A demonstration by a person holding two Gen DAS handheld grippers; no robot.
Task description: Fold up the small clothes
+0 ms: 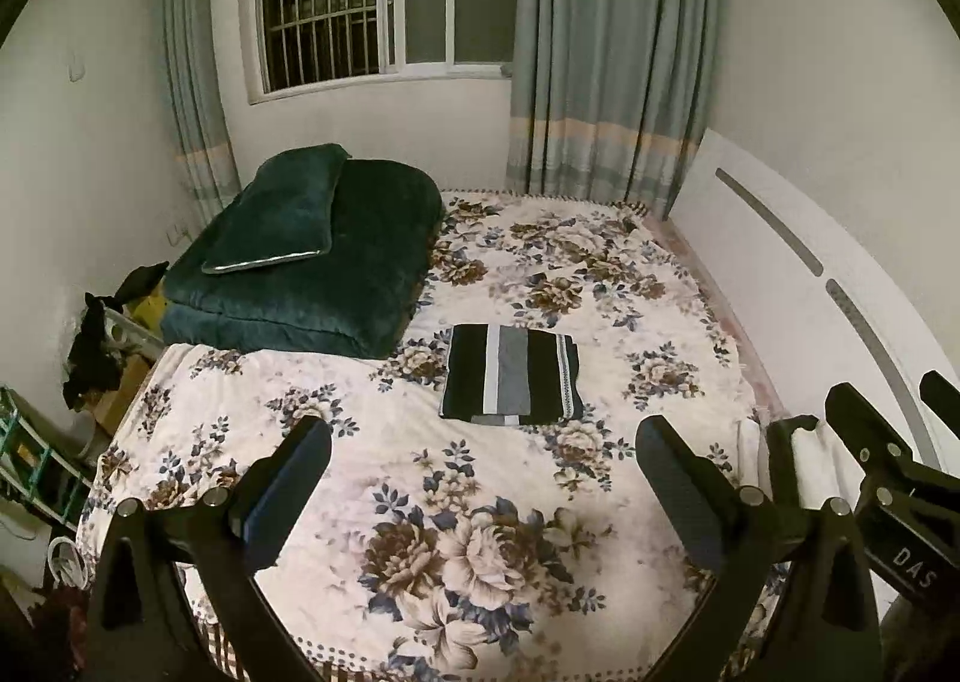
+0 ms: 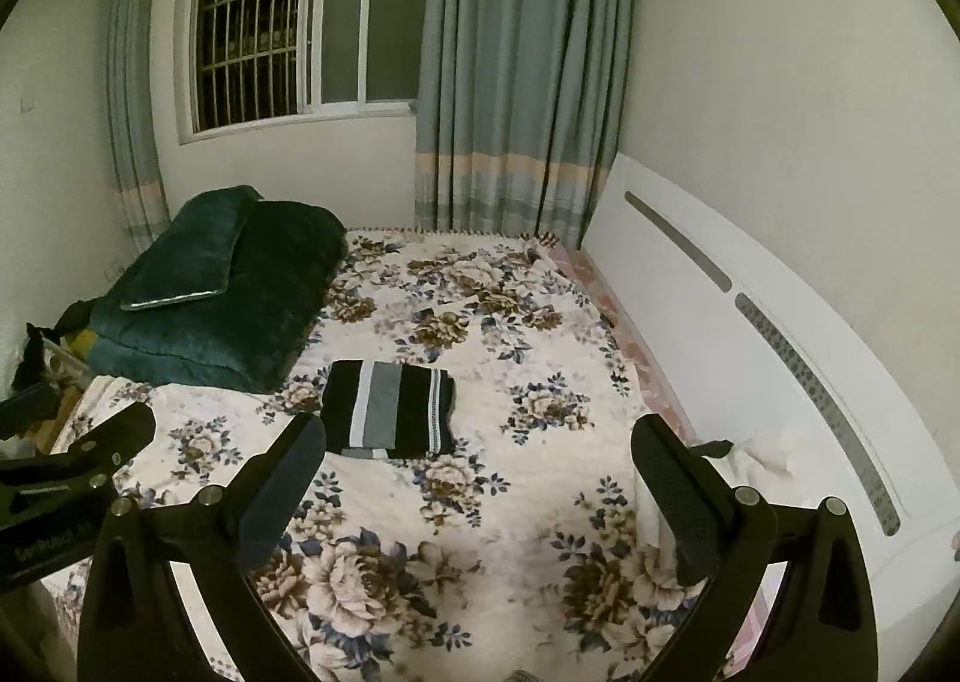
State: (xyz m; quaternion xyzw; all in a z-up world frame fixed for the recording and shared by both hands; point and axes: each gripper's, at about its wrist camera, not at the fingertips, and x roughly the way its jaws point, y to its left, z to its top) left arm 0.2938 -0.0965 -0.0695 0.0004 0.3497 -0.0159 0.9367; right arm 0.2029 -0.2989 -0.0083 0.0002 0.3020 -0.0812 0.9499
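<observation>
We see one garment [image 1: 512, 374], folded square, striped black, grey, white, on one bed [image 1: 420, 502]; two grippers, left [image 1: 483, 484] and right [image 2: 480, 487], both apart, empty

**Materials and finishes on and around the bed**

The folded black, grey and white striped cloth garment [image 1: 512, 374] looks matt and finely knit. It lies on a cream floral printed cotton-like bedsheet [image 1: 420, 478], soft and faintly creased. The dark green plush quilt [image 1: 312, 286] shows a velvety sheen. The white headboard [image 2: 750, 334] is smooth and semi-glossy, with a perforated grey inlay. Both black plastic grippers, left [image 1: 483, 466] and right [image 2: 480, 466], are matt, with textured pads [image 2: 678, 502] and shiny metal pins.
</observation>
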